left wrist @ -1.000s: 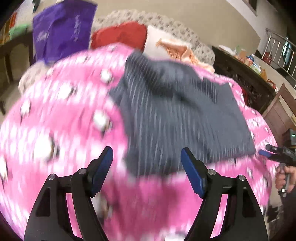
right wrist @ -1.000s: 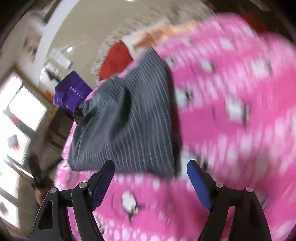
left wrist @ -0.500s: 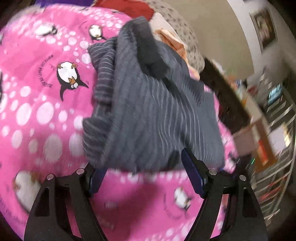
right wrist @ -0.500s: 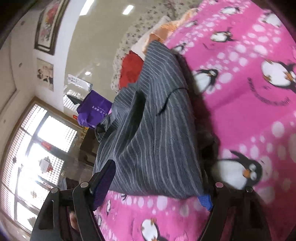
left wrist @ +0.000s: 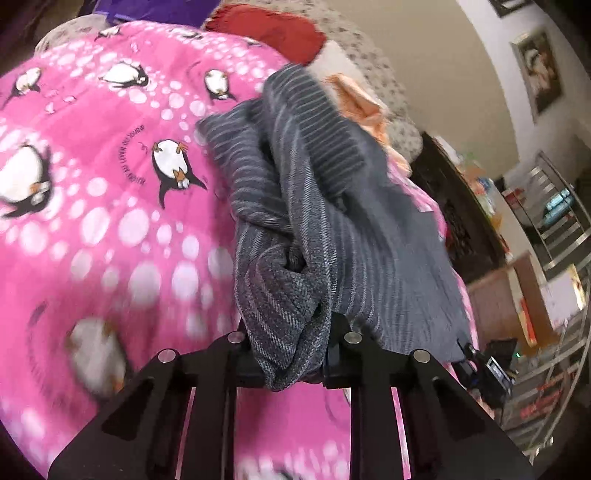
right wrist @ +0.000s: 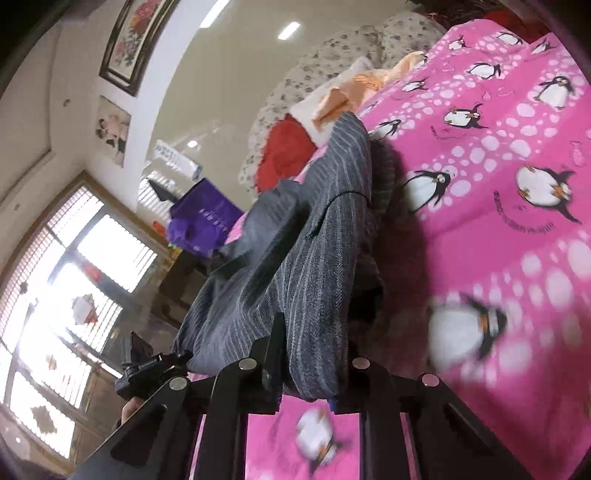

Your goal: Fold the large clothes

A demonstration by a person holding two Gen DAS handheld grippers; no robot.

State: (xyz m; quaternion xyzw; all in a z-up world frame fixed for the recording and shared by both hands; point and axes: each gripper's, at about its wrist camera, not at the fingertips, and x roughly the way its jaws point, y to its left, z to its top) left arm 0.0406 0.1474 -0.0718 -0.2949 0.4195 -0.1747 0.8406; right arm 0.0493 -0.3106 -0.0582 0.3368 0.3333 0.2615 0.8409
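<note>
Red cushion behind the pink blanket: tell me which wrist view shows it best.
The left wrist view. There the red cushion lies unobstructed at the top, its long shape visible above the pink blanket. In the right wrist view the red cushion is smaller, partly hidden by the grey striped garment.

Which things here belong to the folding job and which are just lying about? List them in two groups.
Part of the job:
- grey striped knitted garment, pinched at its near edge by both grippers
- left gripper
- right gripper
- pink penguin-print fleece blanket under the garment

Just lying about:
- red cushion
- crumpled orange cloth
- purple bag
- flower-print cover
</note>
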